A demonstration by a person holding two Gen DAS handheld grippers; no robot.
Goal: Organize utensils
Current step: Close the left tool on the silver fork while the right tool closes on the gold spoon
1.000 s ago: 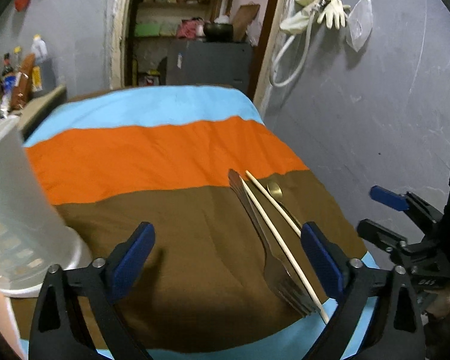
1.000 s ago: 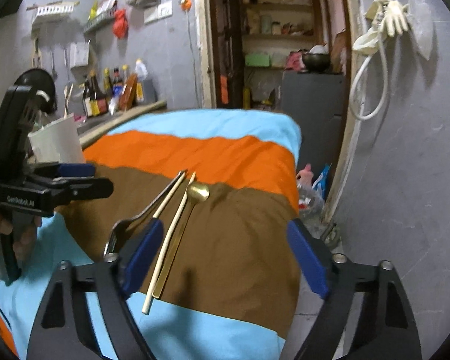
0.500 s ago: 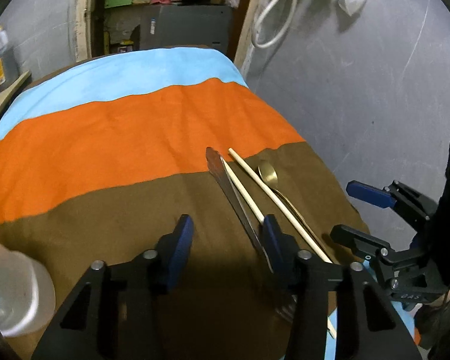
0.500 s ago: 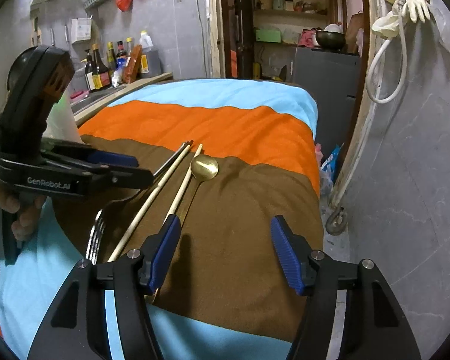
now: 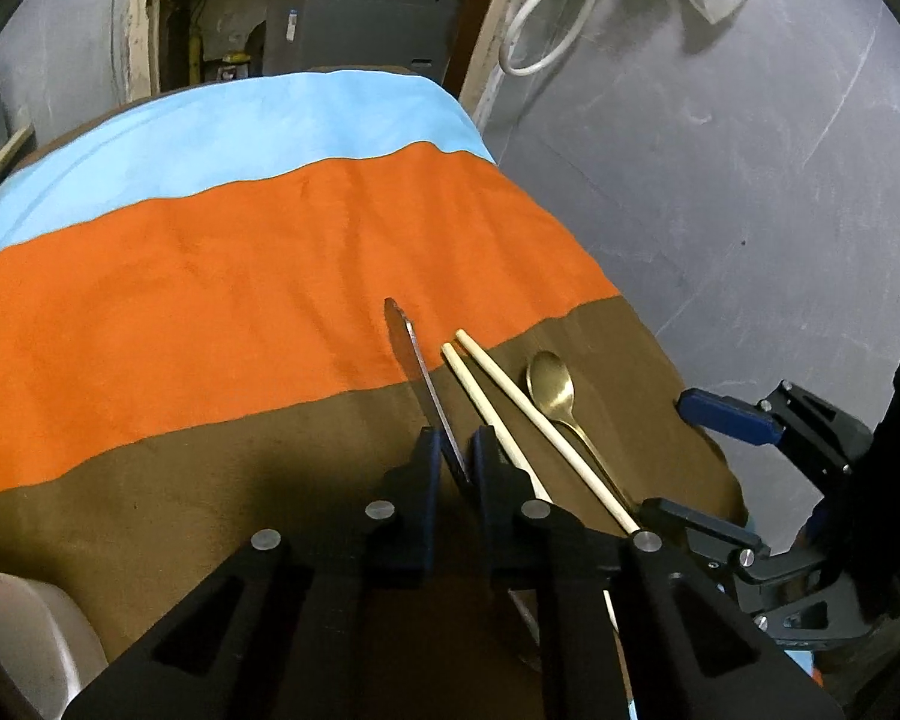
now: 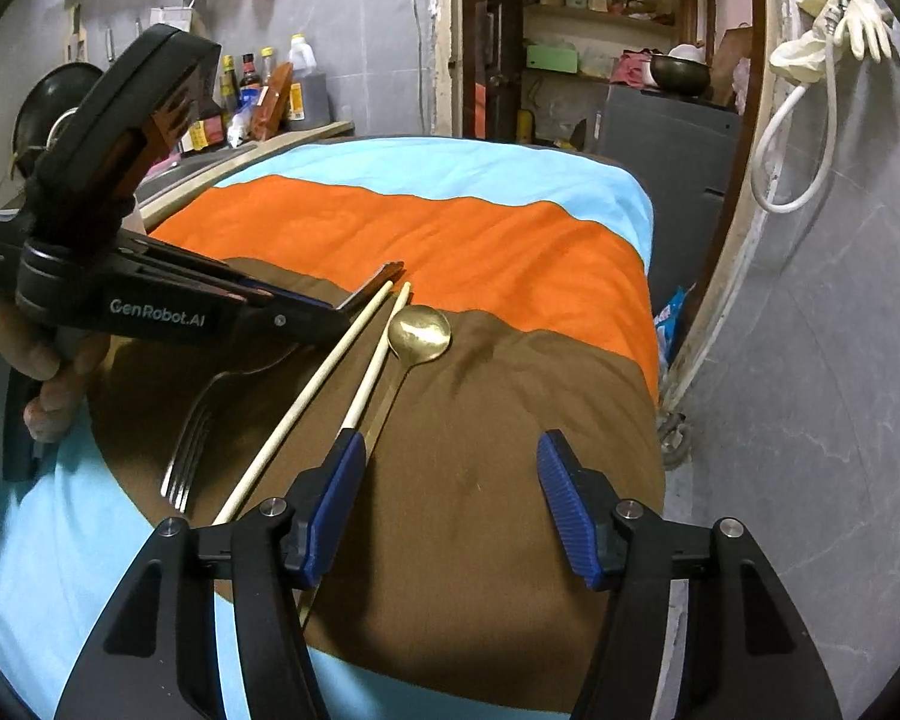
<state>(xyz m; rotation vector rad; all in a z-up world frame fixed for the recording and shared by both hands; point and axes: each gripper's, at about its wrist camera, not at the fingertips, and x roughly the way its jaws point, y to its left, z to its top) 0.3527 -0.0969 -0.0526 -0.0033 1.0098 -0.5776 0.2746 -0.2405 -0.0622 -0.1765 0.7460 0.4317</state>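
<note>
Brown, orange and pale blue bands run across the cloth (image 5: pixel 210 276) that covers the table, and the utensils lie together on the brown band near its right-hand edge. Taking the fork (image 5: pixel 417 369) as the landmark: its steel handle is pinched between the blue pads of the left gripper (image 5: pixel 453 459), whose jaws stand nearly together with only the handle's thickness between them. From the right wrist view the fork's handle end (image 6: pixel 378 282) juts out past the gripper's tip and is tilted up off the cloth, while its tines (image 6: pixel 186 456) rest low on the brown band toward the near blue edge.

Just beside the fork, on the side away from the left gripper's body, lie two pale wooden chopsticks (image 5: pixel 510 402), roughly parallel to it and to each other. Beyond the chopsticks from the fork lies a brass spoon (image 5: pixel 551 384), bowl up, its thin handle running alongside the farther chopstick.

Farther from the fork than the spoon, the right gripper (image 6: pixel 450 498) hovers over the brown band with its jaws spread wide and nothing between them; its left finger (image 6: pixel 330 498) sits over the near end of one chopstick.

A whitish container (image 5: pixel 24 636) stands on the cloth well apart from the fork, at the lower left.
</note>
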